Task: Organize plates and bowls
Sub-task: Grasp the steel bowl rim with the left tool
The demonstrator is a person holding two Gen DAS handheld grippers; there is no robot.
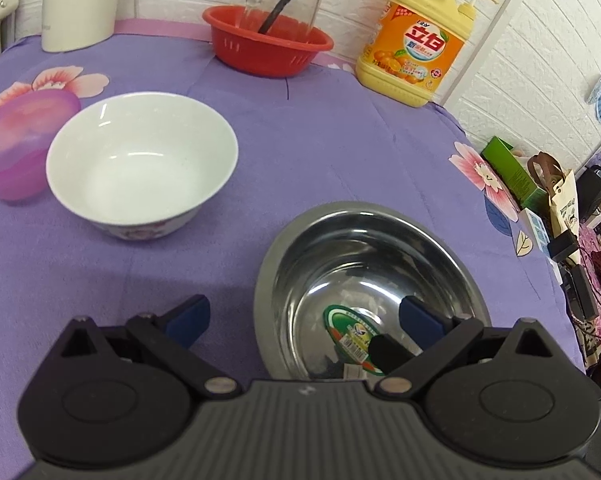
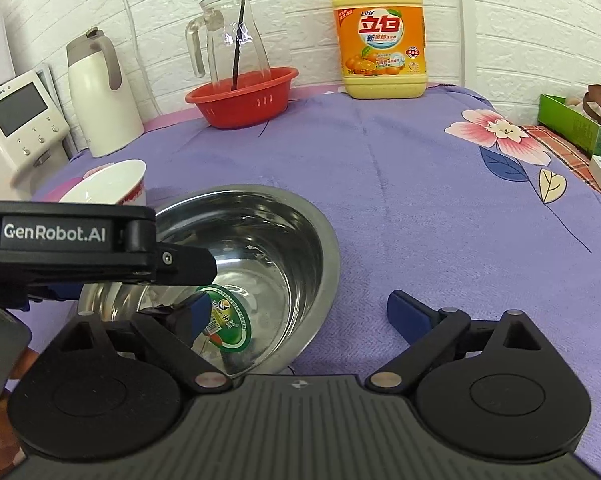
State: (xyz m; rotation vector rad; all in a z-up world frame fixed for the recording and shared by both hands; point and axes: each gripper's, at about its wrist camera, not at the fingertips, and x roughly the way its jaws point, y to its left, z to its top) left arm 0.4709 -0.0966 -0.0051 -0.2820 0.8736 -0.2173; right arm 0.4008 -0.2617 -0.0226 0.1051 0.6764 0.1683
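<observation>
1. Left wrist view: the steel bowl stands upright on the purple cloth, mouth up. It is round, so it has no long axis to align. A green sticker lies on its floor.
2. The left gripper is spread wide and straddles the steel bowl's near-left rim: one finger inside, one outside over the cloth. It holds nothing.
3. The white bowl stands upright, beyond and left of the steel bowl and apart from it. A pink bowl sits just left of the white one.
4. Right wrist view: the right gripper is also spread wide and straddles the steel bowl's near-right rim, holding nothing.
5. Judgement: close squarely on the rim wall and lift level, as thin steel may slip or tip.
</observation>
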